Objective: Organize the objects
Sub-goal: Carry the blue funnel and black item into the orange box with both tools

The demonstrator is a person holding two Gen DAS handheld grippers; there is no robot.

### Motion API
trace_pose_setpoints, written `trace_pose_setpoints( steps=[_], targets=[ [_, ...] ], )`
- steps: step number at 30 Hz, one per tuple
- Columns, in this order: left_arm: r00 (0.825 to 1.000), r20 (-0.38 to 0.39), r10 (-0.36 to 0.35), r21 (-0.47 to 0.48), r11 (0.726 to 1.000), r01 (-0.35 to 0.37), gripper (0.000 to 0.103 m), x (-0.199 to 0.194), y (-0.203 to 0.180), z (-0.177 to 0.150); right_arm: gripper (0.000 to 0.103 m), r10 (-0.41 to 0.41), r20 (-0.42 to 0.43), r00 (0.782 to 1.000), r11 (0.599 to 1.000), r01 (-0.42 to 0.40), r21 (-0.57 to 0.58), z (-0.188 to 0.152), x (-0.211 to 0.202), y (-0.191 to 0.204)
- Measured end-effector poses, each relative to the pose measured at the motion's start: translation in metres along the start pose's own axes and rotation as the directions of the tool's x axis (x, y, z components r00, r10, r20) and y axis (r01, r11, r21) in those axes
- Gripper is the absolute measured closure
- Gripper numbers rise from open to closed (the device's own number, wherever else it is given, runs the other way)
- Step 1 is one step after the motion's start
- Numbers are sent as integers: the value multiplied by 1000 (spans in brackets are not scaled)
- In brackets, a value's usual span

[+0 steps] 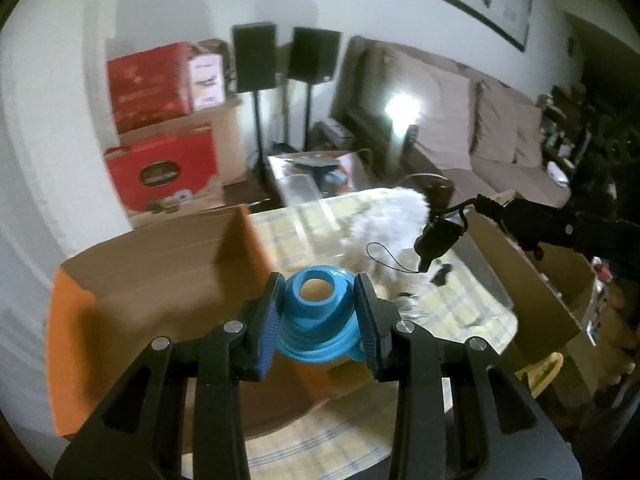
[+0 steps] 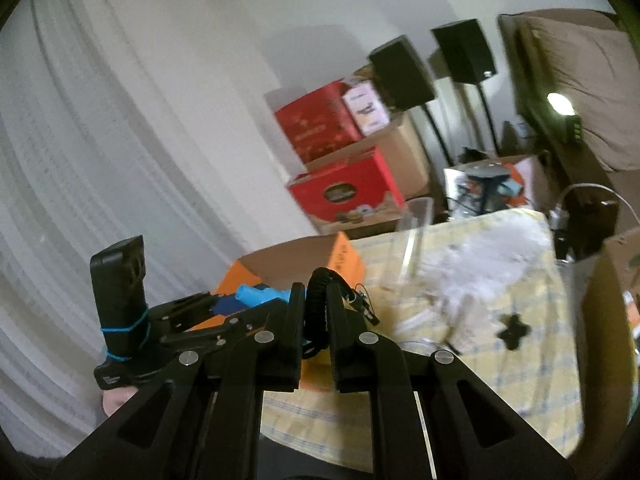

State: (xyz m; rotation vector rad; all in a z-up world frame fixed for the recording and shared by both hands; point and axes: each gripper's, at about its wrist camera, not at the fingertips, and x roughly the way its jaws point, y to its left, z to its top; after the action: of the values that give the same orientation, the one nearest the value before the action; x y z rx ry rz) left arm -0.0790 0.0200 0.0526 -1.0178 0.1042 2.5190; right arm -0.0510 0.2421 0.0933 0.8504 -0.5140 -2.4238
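Observation:
My left gripper [image 1: 318,312] is shut on a blue plastic funnel-shaped piece [image 1: 318,316] and holds it above an open orange cardboard box [image 1: 160,280] on the table. The left gripper also shows in the right wrist view [image 2: 256,300], with the blue piece [image 2: 256,295] in it, over the same box [image 2: 344,256]. My right gripper [image 2: 316,308] is shut on a black coiled cord [image 2: 318,304]. In the left wrist view the right gripper [image 1: 476,204] holds that cord with a small black device [image 1: 438,240] hanging from it above the table.
The table has a yellow checked cloth [image 1: 304,444] with a white fluffy item [image 1: 384,220] on it and a small black cross-shaped piece [image 2: 514,330]. A second brown cardboard box [image 1: 532,280] stands at the right. Red boxes [image 1: 160,176] and two speakers [image 1: 256,56] stand behind.

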Motion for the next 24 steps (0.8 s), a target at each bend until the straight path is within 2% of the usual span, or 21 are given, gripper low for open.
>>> trace_pose_setpoints(
  steps=[6, 12, 24],
  targets=[
    [996, -36, 76, -30, 997, -77, 70, -3, 35, -15, 93, 55, -58, 997, 998, -57, -36, 2, 38, 26],
    [989, -92, 119, -49, 991, -124, 70, 7, 55, -32, 93, 80, -116, 990, 994, -87, -62, -4, 76, 46],
    [969, -180, 168, -92, 978, -186, 70, 32, 93, -58, 93, 28, -216, 976, 989, -58, -134, -28, 145, 63]
  ],
)
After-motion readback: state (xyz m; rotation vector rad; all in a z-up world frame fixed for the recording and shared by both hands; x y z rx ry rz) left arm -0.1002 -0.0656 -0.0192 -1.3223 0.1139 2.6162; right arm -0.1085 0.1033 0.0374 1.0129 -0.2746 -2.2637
